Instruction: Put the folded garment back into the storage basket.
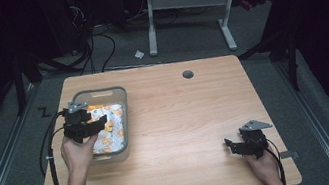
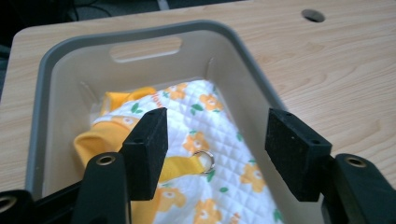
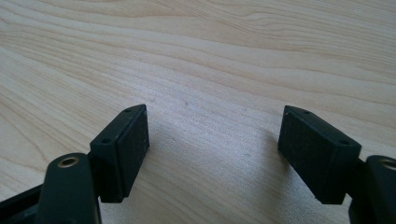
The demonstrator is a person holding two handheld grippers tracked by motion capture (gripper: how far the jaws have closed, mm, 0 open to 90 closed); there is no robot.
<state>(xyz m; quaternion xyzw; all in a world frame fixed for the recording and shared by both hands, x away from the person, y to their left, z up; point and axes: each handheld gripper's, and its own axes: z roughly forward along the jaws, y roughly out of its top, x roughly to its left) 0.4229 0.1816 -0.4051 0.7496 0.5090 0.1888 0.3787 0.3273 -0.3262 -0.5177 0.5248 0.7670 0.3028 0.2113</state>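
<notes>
Cloth [image 2: 205, 140] with orange flowers lies inside the grey bin [image 2: 56, 56] at the counter's [image 1: 181, 115] left; your left gripper [image 2: 215, 149] hangs over it, jaws apart and empty. Your right gripper [image 3: 215, 154] rests wide open, holding nothing.

wooden table [image 1: 182, 120] has a round cable hole [image 1: 188, 74] near the far edge, behind it there's a white desk frame [image 1: 186, 5], black cables [image 1: 103, 42] and a crumpled paper scrap [image 1: 139, 54] on grey carpet

Only the grey bin [image 1: 123, 110] with its cloth [image 2: 212, 154] interrupts the table [image 1: 192, 118], leaving wide passage elsewhere.
</notes>
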